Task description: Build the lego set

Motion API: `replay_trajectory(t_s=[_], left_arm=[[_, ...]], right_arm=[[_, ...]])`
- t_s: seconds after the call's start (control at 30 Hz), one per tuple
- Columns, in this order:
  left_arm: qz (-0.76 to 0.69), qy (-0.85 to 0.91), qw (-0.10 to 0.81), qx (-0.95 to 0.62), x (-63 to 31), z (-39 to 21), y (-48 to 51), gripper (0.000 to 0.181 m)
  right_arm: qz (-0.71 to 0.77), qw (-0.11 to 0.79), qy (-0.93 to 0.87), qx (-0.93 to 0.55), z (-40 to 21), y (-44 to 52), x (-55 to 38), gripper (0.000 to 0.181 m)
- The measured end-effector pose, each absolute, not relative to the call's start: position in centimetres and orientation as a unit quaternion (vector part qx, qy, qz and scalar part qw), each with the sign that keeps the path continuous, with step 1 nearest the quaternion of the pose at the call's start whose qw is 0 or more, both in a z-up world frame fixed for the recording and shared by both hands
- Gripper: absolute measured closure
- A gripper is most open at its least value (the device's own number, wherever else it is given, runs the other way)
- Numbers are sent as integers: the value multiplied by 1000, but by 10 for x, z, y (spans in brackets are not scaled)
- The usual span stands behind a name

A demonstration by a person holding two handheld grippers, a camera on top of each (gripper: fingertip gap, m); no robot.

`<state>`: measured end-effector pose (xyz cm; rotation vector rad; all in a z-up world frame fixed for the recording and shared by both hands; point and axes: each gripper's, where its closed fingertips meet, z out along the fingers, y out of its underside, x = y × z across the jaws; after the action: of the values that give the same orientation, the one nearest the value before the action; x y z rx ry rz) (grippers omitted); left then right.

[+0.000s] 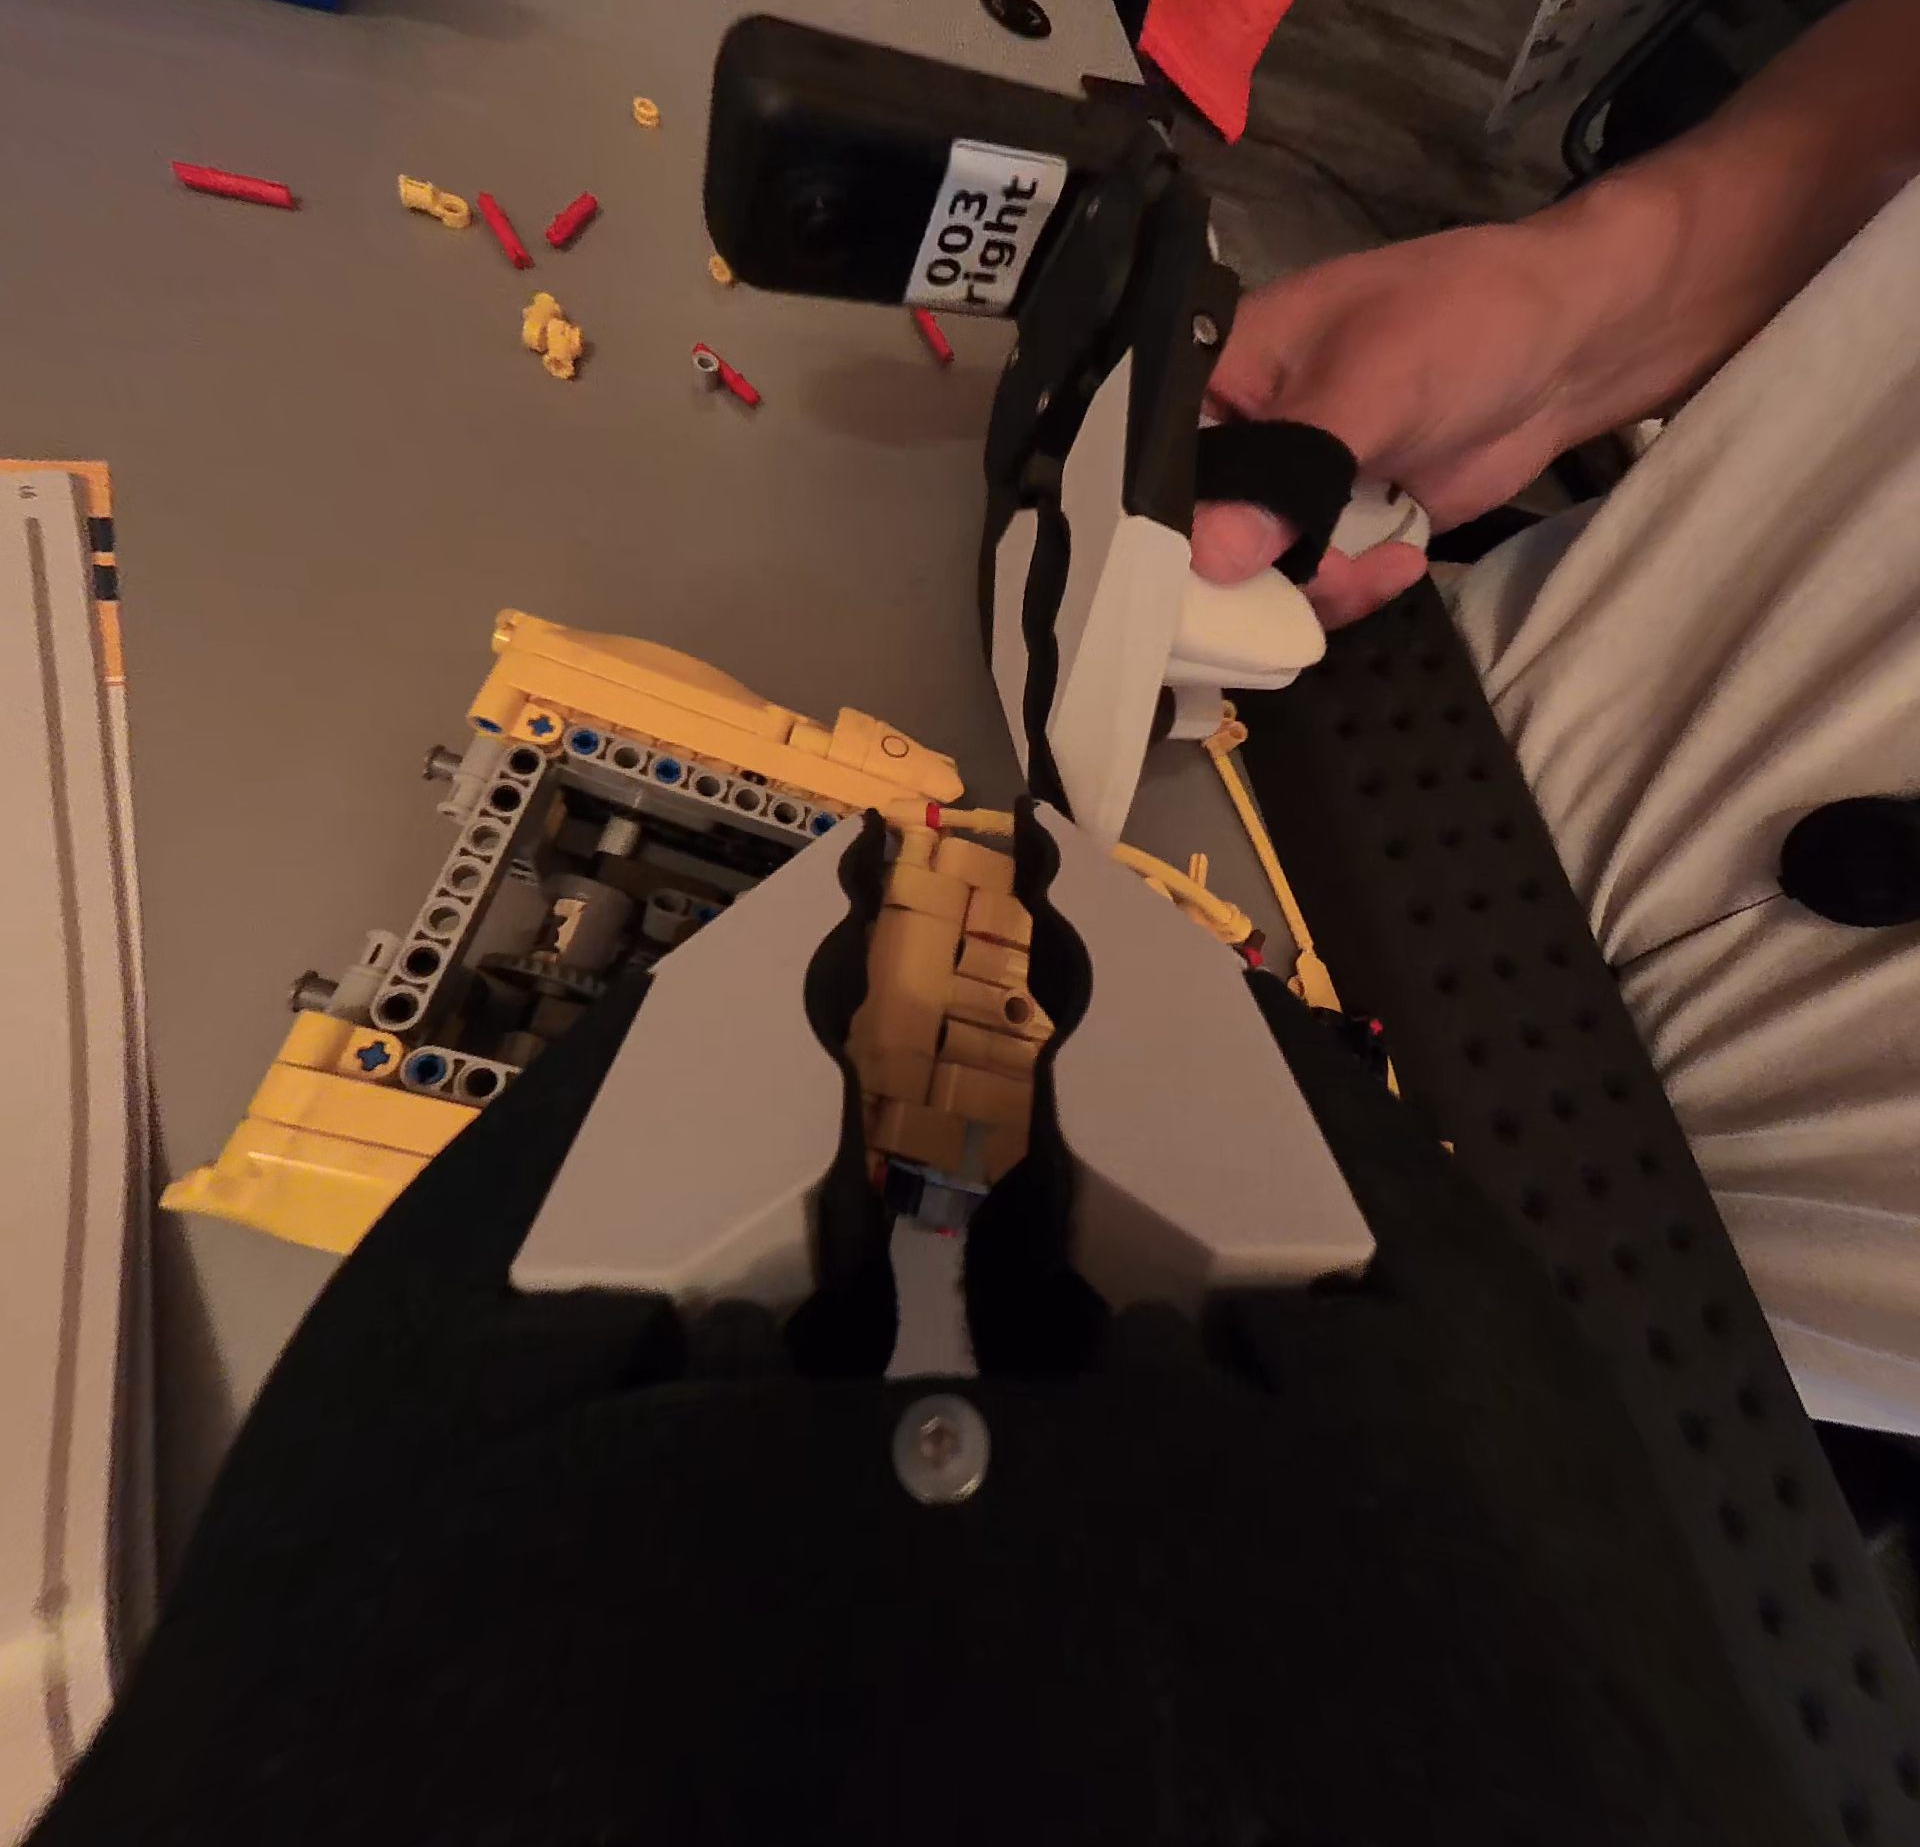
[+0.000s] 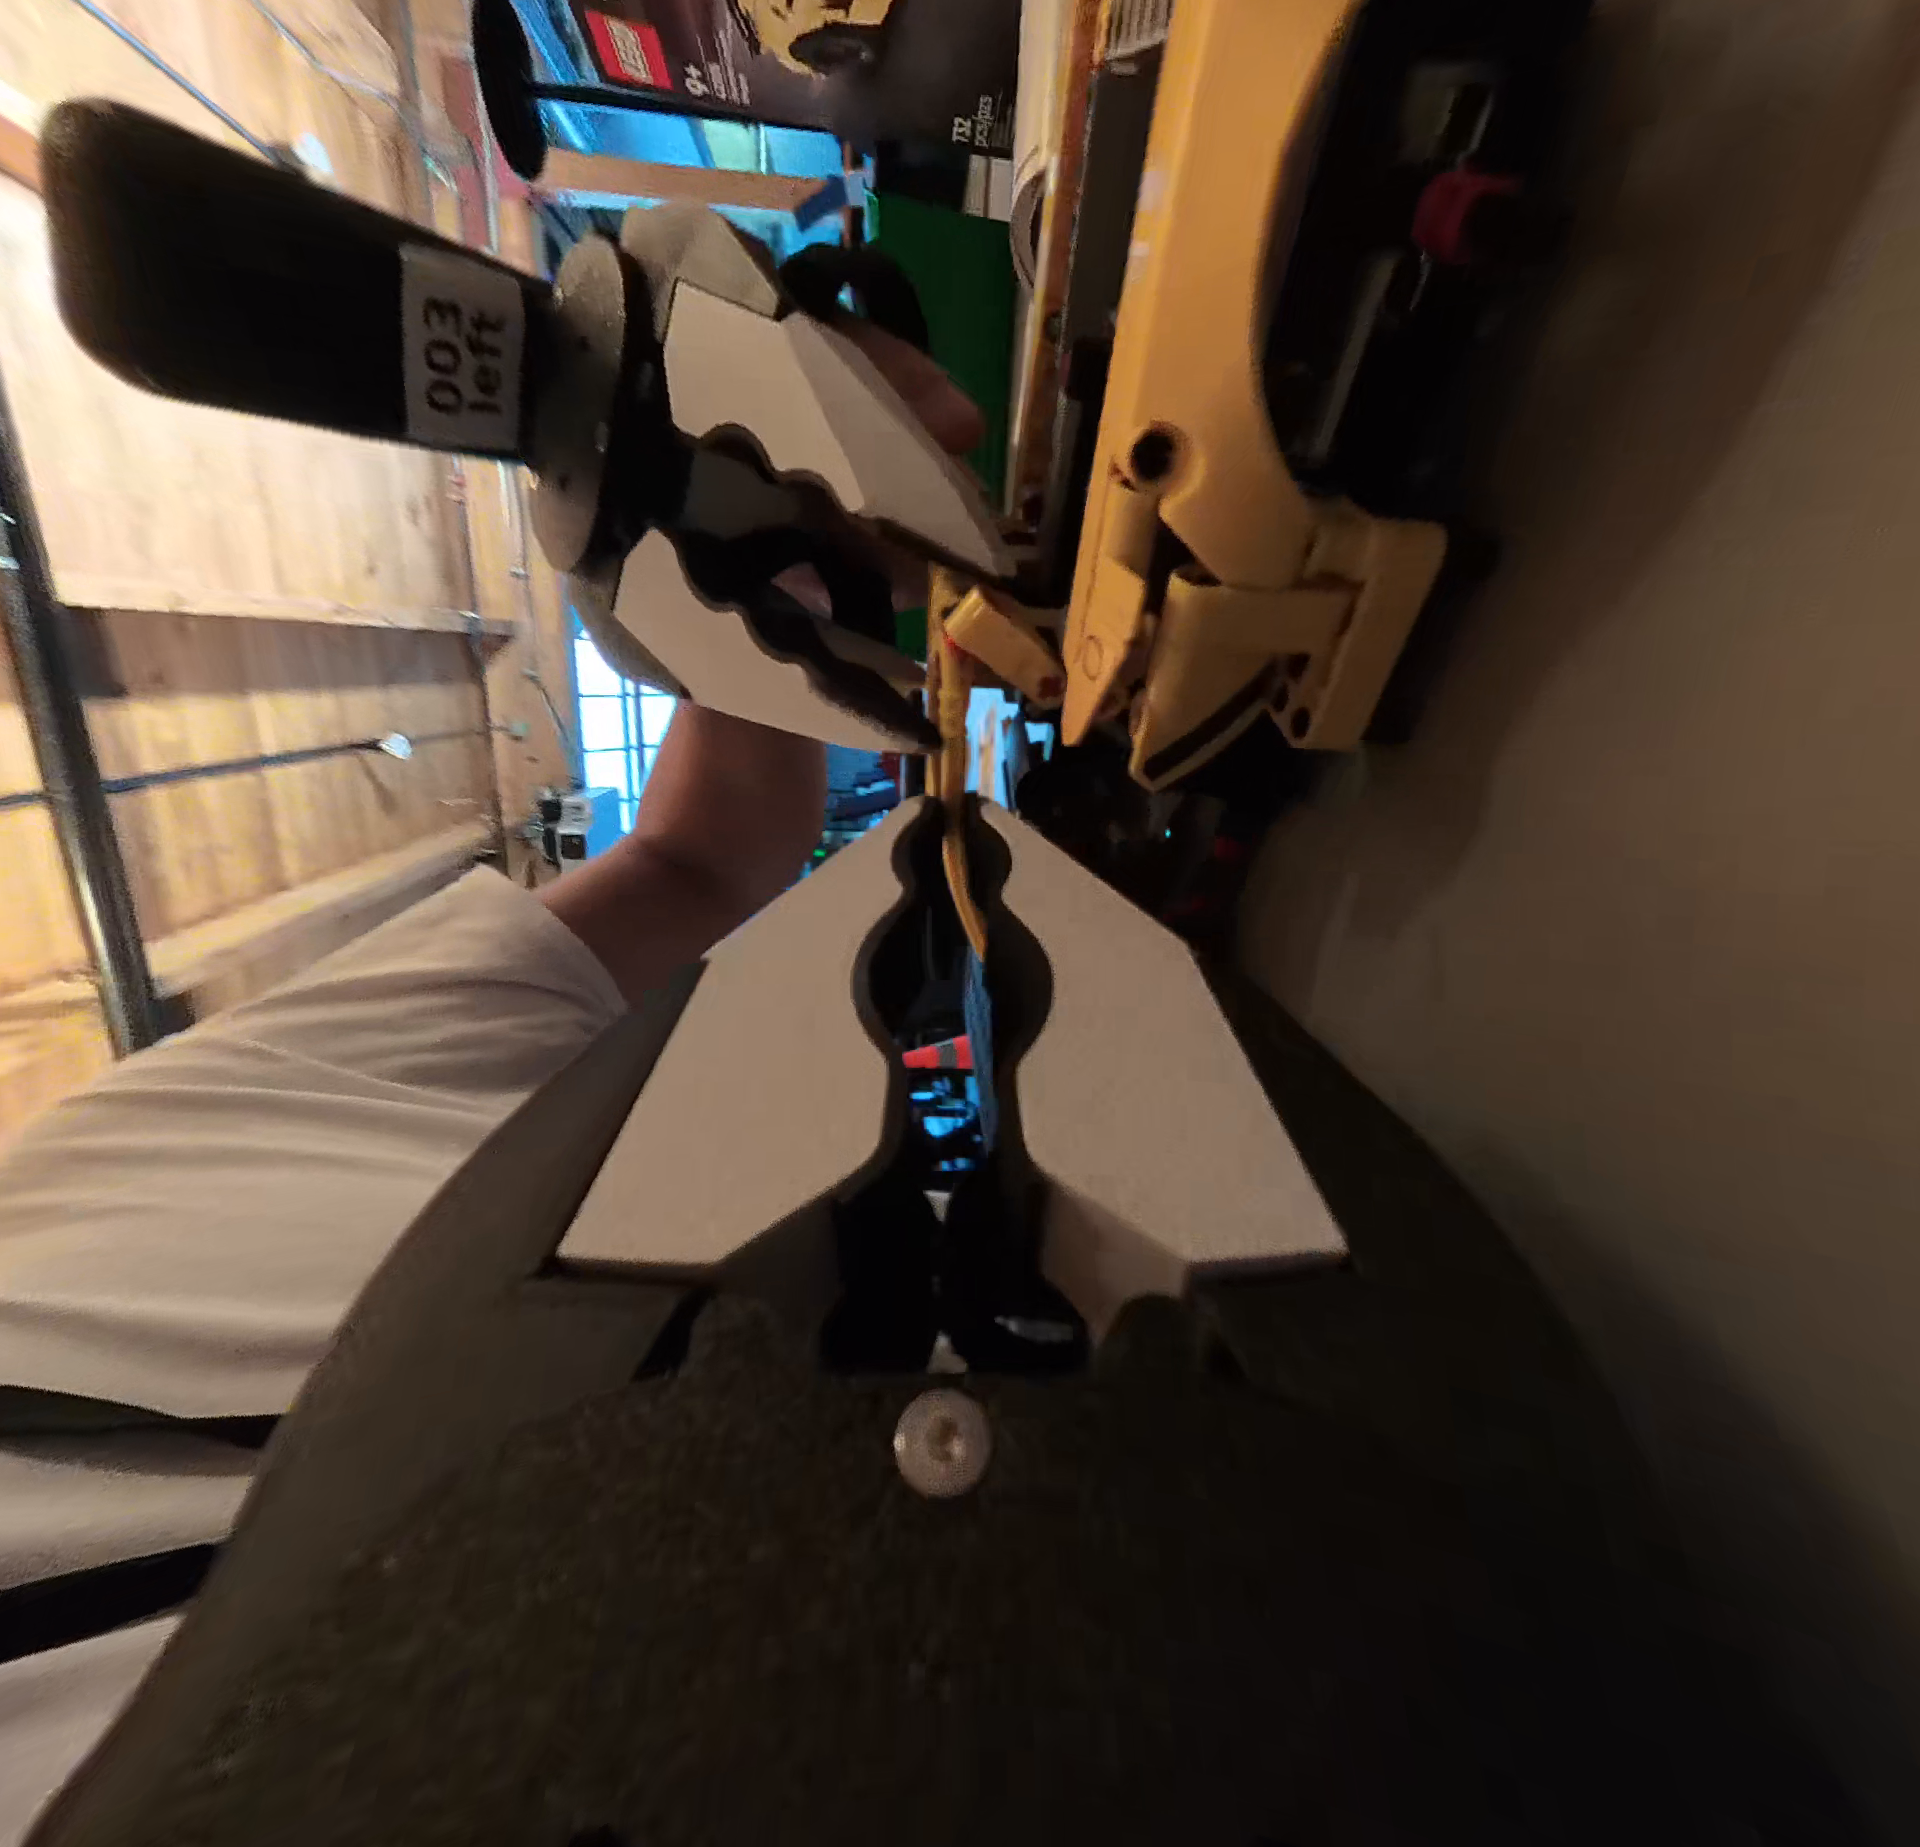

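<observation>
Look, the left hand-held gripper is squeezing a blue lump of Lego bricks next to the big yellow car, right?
Almost. The lump of Lego bricks is yellow, not blue, as the left wrist view shows. The left hand-held gripper is squeezing it, next to the big yellow car.

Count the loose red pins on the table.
5 red pins: one far left, two right of a yellow connector, one grey-tipped lower down, one beside the black camera. More may be hidden.
</observation>
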<state>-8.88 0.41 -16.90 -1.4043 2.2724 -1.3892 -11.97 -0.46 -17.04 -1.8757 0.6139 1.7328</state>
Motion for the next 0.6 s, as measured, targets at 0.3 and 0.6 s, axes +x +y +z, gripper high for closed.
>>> replay_trajectory(t_s=[0.3, 0.6], left_arm=[[-465, 748, 61, -470, -92, -168, 7, 157], [-473, 766, 87, -428, -95, -163, 4, 158]], right_arm=[[550, 344, 133, -750, -170, -1, -121, 178], [518, 399, 65, -754, -165, -3, -125, 178]])
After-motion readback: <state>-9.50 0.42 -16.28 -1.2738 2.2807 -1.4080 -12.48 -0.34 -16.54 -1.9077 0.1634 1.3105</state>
